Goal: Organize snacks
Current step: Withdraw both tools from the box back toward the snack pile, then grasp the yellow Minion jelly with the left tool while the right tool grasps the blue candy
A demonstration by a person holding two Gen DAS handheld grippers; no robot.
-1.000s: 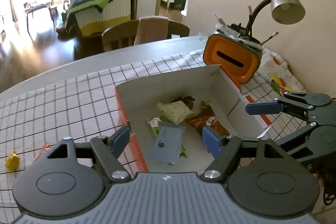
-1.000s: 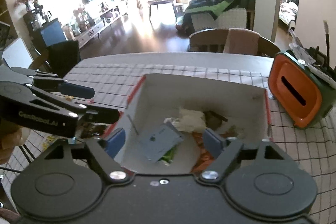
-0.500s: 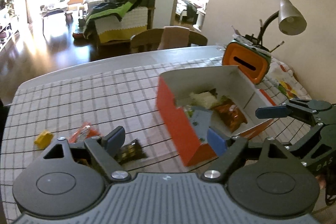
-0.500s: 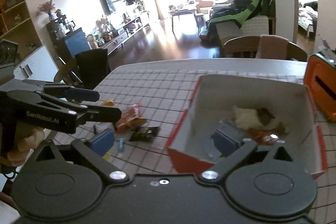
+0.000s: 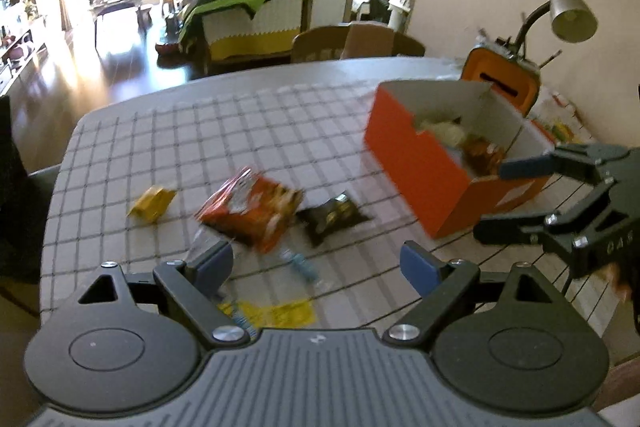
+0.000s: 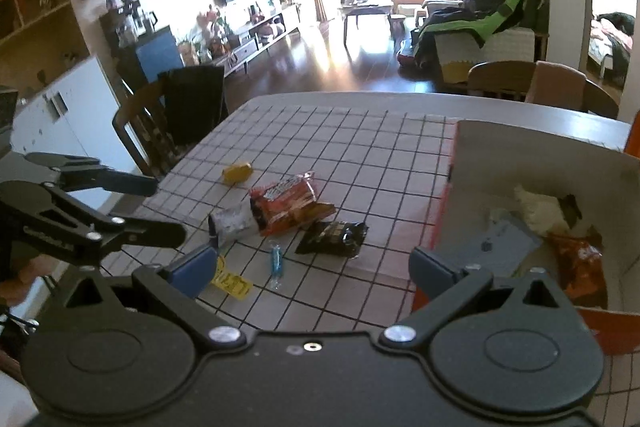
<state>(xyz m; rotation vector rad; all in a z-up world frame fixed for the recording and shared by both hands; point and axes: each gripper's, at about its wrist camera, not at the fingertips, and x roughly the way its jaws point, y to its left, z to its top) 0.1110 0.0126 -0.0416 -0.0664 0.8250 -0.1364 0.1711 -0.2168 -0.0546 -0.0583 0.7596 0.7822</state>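
Observation:
An orange box (image 5: 416, 167) (image 6: 516, 163) with a white inside stands on the checked tablecloth and holds several snack packets. Loose on the cloth to its left lie an orange-red packet (image 5: 252, 207) (image 6: 288, 203), a black packet (image 5: 332, 217) (image 6: 332, 239), a small yellow packet (image 5: 152, 201) (image 6: 237, 173), a blue wrapped candy (image 6: 276, 259), a silver packet (image 6: 232, 221) and a flat yellow wrapper (image 5: 272, 311) (image 6: 232, 279). My left gripper (image 5: 316, 263) is open and empty above the loose snacks. My right gripper (image 6: 312, 267) is open and empty, near the box's left corner.
An orange and green container (image 5: 504, 83) and a desk lamp (image 5: 568, 15) stand behind the box by the wall. Wooden chairs (image 6: 520, 83) (image 6: 160, 123) stand at the far and left table edges. The living room lies beyond.
Both grippers have pulled back from over the box and swung left; the loose snacks on the cloth have come into view. A grey-blue packet stays in the box.

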